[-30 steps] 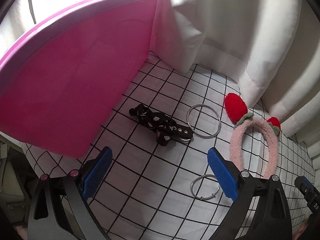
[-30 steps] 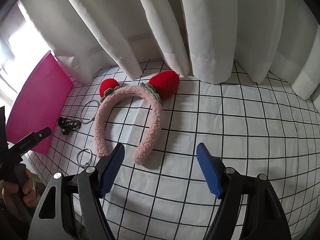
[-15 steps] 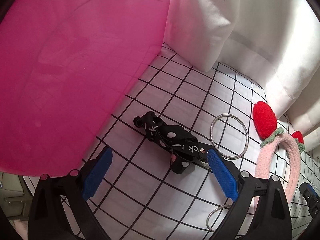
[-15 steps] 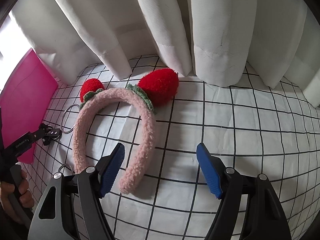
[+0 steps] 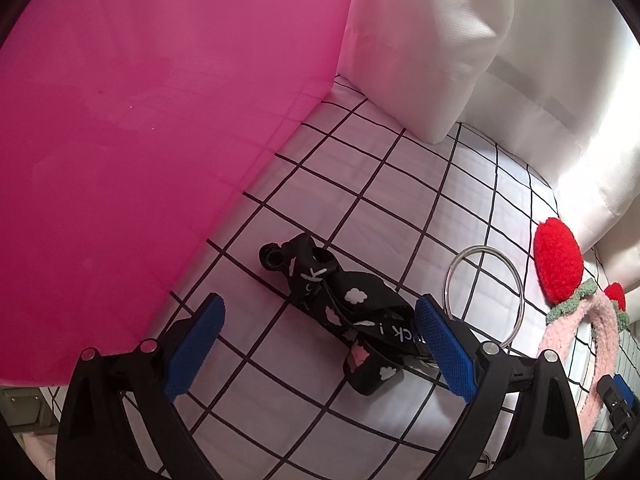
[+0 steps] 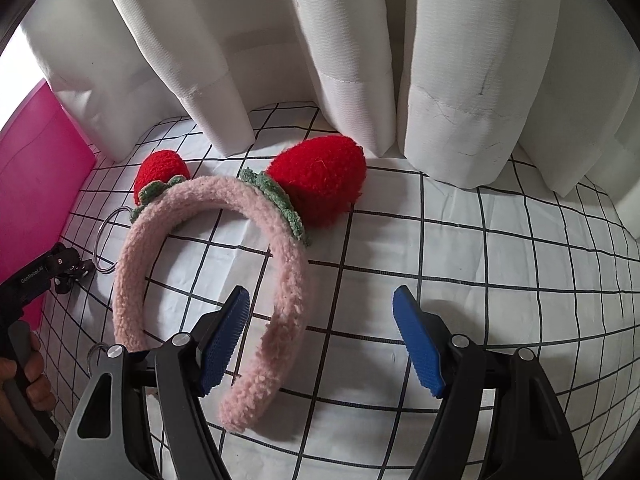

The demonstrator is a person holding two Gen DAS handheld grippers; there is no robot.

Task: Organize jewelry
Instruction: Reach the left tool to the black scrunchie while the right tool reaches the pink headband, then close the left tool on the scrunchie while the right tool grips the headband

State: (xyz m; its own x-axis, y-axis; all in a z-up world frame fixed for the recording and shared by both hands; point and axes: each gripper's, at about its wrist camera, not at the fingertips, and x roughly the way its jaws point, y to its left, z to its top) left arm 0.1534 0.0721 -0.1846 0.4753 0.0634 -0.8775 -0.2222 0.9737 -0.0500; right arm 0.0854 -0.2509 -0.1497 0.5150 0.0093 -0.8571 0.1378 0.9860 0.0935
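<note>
A black patterned strap [image 5: 344,312] with white clouds and a metal clasp lies on the checked cloth. My left gripper [image 5: 320,344] is open and hovers low over it, the strap between its blue pads. A large silver ring [image 5: 486,292] lies just right of the strap. A fluffy pink headband [image 6: 208,264] with two red strawberries [image 6: 320,176] lies in the right wrist view. My right gripper [image 6: 320,344] is open, with the headband's right end between its pads, nearer the left pad. A smaller ring [image 6: 96,354] peeks out by the left finger.
A pink box [image 5: 140,120] stands close on the left of the strap. White curtains [image 6: 360,60] hang along the back of the checked cloth [image 6: 500,260]. The left gripper and the hand holding it show at the right wrist view's left edge [image 6: 24,284].
My left gripper has moved forward and down toward the black strap, which now lies between its pads. My right gripper has moved closer to the headband's right end. Both stay open.
</note>
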